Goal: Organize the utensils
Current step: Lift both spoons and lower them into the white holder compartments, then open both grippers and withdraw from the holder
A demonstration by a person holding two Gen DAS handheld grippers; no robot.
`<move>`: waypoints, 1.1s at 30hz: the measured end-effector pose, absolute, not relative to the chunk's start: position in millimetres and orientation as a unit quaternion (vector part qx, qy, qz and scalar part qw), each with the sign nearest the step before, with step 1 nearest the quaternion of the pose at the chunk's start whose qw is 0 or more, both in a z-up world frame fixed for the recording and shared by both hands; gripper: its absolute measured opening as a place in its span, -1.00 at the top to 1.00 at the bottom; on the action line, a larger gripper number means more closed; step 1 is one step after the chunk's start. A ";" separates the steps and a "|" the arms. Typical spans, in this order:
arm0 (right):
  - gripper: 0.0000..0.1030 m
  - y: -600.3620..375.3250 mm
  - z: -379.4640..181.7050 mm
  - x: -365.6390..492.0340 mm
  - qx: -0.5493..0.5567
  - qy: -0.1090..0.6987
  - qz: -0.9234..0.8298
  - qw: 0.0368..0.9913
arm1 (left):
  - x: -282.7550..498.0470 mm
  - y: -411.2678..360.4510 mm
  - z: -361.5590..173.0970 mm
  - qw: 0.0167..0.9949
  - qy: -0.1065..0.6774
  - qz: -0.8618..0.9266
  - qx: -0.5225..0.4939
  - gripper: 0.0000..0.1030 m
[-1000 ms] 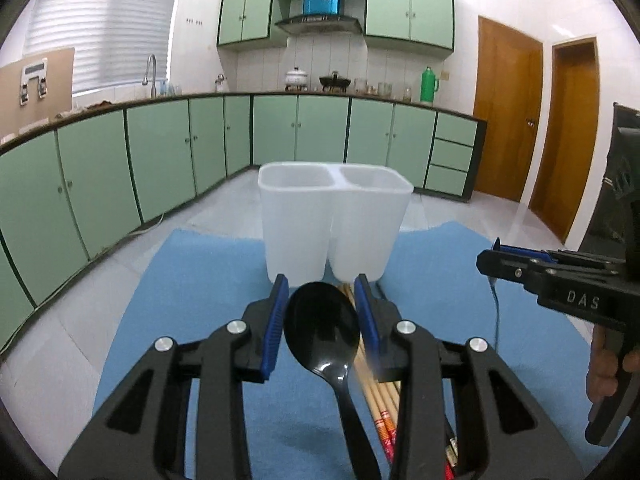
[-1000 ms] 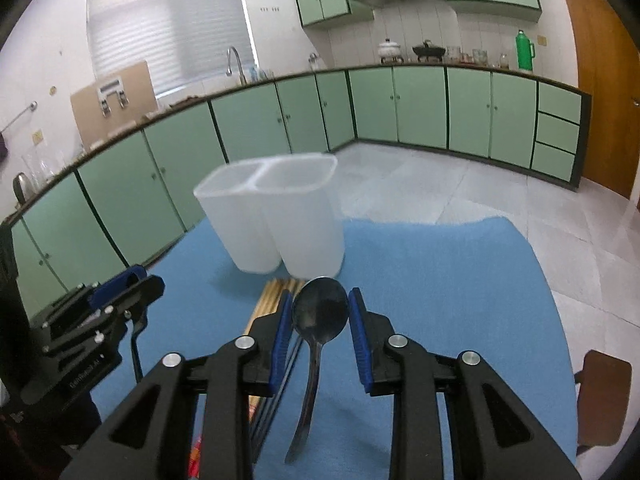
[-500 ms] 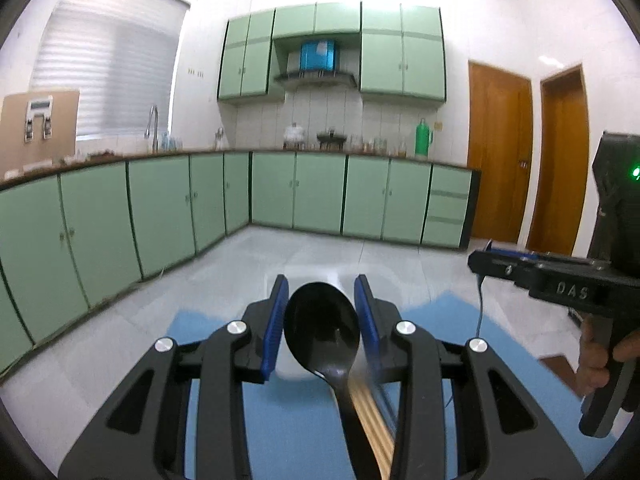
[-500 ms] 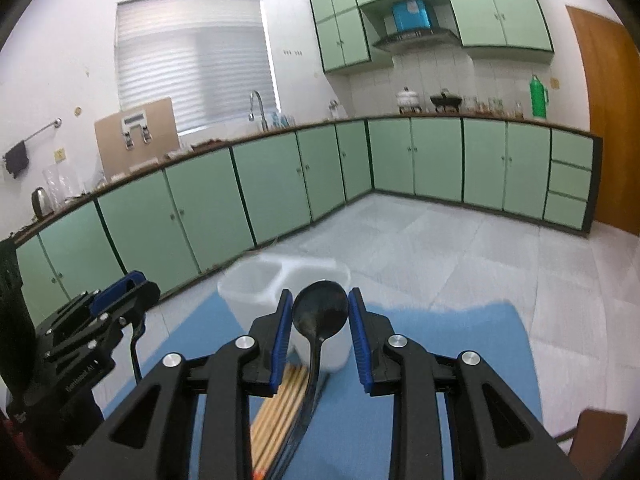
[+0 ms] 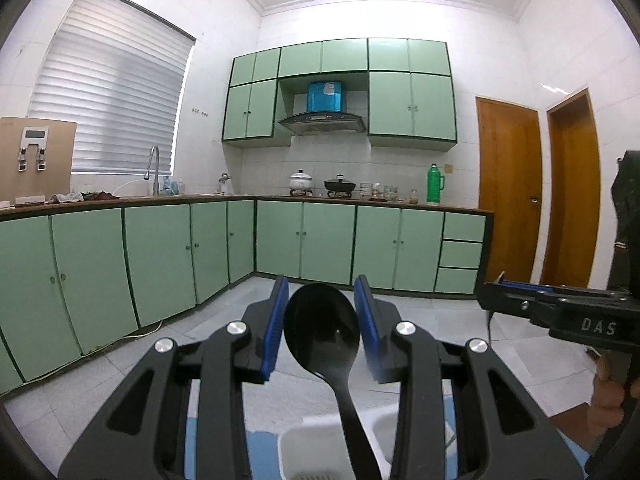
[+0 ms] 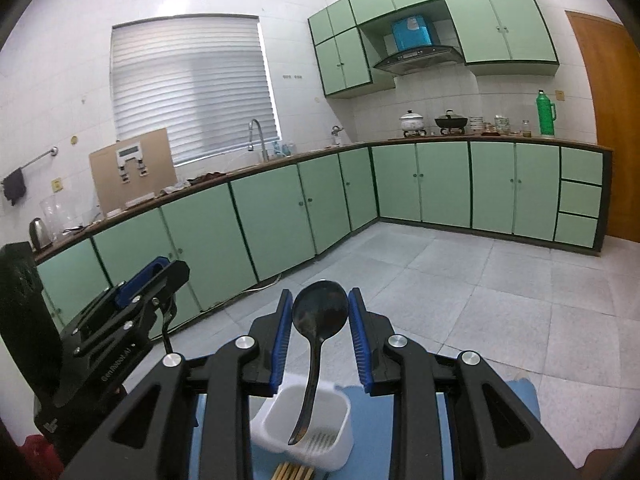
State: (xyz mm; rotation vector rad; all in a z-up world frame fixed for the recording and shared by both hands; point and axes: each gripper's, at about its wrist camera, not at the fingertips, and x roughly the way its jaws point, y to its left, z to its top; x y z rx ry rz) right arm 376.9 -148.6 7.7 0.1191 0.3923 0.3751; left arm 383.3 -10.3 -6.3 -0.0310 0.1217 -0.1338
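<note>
Each gripper holds a black spoon by the bowl, with the handle hanging down toward a white two-part holder on the blue mat. The left gripper (image 5: 322,332) has its blue pads set narrow against the sides of the wider black spoon (image 5: 322,330), whose handle drops in front of the holder (image 5: 316,446), seen only at the bottom edge of that view. The right gripper (image 6: 320,332) is likewise closed narrow on the slimmer spoon (image 6: 319,314), and its handle tip hangs over, or just inside, one slotted compartment of the same holder (image 6: 304,426); which of the two cannot be told. A few wooden chopsticks (image 6: 294,472) lie on the mat (image 6: 376,420) just in front of the holder. The main risk, judging from the grip, is that a smooth rounded bowl pinched at its edges can swivel or slide between the pads, so that the handle swings and misses the opening or strikes the rim. The light plastic holder could then tip or skid on the cloth. The two grippers also work close together over one small target, so they may knock each other. A spoon released from this height could bounce out.
</note>
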 end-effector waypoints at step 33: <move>-0.65 -162.3 -78.6 277.2 0.066 0.282 0.136 0.947 | 282.0 18.2 -86.3 0.973 0.224 -0.037 -0.032 -0.45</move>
